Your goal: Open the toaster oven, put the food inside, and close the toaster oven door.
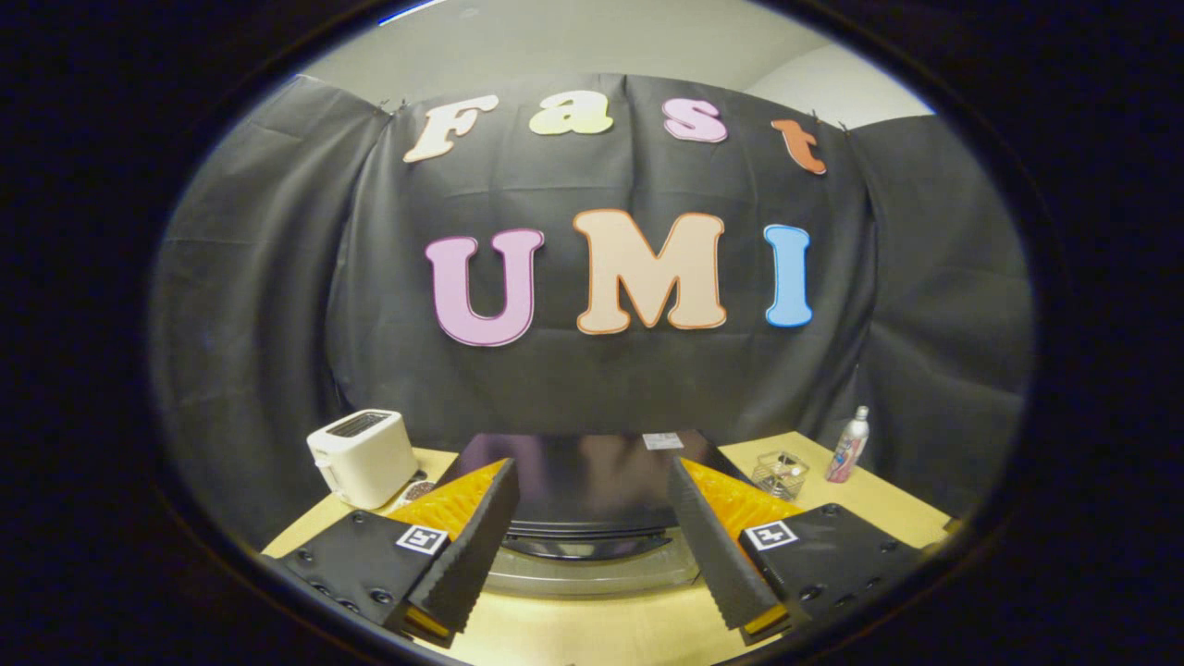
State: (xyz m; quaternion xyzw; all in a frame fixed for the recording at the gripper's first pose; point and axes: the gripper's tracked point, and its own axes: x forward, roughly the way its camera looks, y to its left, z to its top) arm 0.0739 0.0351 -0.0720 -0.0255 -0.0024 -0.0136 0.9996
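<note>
The gripper (592, 546) hangs with fingers spread and nothing held, the black toaster oven (587, 481) at twelve o'clock between them, its top sticker (662, 441) unreadable, a white toaster (363, 457) at ten o'clock.

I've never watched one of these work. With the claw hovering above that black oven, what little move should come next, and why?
Probably lower the open gripper toward the toaster oven door's top edge. Its fingers hold nothing, the oven sits between them, and the door looks closed.
</note>
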